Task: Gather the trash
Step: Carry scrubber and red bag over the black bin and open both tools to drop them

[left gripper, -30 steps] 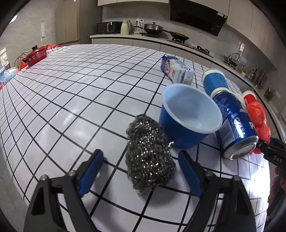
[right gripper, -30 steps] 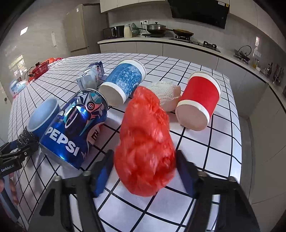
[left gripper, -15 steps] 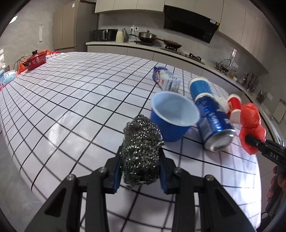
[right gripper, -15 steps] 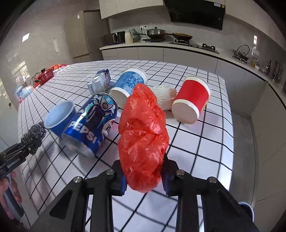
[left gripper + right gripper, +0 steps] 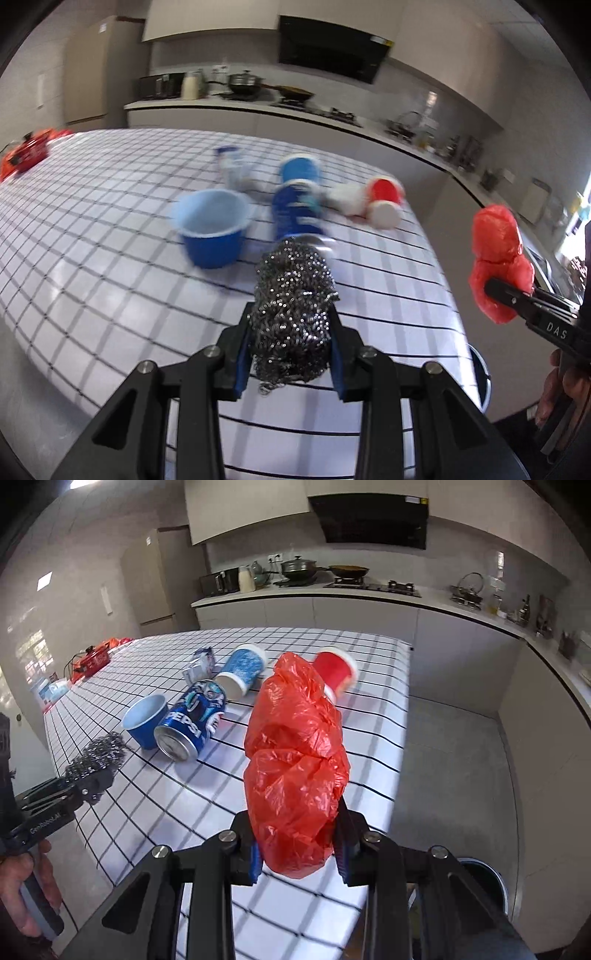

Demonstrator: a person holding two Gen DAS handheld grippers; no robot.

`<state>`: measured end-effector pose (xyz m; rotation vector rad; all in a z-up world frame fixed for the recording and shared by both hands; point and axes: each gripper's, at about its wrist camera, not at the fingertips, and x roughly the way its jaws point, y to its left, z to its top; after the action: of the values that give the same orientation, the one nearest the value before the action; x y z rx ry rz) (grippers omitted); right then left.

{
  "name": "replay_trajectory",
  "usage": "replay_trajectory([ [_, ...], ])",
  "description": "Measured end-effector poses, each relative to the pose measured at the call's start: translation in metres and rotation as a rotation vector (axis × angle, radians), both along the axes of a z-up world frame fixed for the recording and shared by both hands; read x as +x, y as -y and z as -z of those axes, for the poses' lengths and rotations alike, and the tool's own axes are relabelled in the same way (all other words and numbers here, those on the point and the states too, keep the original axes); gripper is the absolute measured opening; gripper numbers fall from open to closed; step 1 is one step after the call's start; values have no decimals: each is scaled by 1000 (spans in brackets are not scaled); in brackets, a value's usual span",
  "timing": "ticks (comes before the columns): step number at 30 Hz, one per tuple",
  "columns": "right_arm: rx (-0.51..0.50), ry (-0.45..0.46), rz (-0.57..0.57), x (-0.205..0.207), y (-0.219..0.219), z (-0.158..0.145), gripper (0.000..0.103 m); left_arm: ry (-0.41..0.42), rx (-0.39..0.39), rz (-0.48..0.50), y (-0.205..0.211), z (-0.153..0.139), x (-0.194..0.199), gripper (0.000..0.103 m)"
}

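My left gripper (image 5: 290,358) is shut on a steel wool scourer (image 5: 293,306) and holds it above the checked table (image 5: 110,295). It also shows in the right wrist view (image 5: 98,753). My right gripper (image 5: 299,853) is shut on a crumpled red plastic bag (image 5: 295,760), lifted above the table's near right corner; the bag also shows in the left wrist view (image 5: 498,258). On the table lie a blue bowl (image 5: 146,720), a Pepsi can (image 5: 192,720), a blue paper cup (image 5: 243,668), a red paper cup (image 5: 334,670) and a crumpled wrapper (image 5: 201,662).
A round bin (image 5: 480,878) stands on the floor by the table's right corner, partly hidden behind my right gripper. A red pot (image 5: 94,659) sits at the table's far left. Kitchen counters (image 5: 369,602) run along the back and right walls.
Both grippers have closed on their items and lifted them off the table, pulling back and up. The scourer and the red bag now hang in the air.
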<state>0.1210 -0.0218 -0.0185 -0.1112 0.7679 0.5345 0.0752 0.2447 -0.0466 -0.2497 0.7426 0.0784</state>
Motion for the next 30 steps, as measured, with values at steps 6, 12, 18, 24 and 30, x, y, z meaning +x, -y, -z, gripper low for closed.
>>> replay_trajectory([
  [6, -1, 7, 84, -13, 56, -6, 32, 18, -4, 112, 55, -7, 12, 36],
  [12, 2, 10, 175, -23, 114, -10, 32, 24, -3, 211, 108, -11, 20, 36],
  [18, 6, 14, 236, -32, 156, -12, 32, 27, 1, 289, 154, -16, 22, 36],
  [24, 4, 12, 277, -40, 189, -12, 32, 33, 9, 349, 188, -19, 25, 36],
  [30, -8, -1, 321, -49, 222, -6, 32, 25, 7, 391, 219, -16, 25, 36],
])
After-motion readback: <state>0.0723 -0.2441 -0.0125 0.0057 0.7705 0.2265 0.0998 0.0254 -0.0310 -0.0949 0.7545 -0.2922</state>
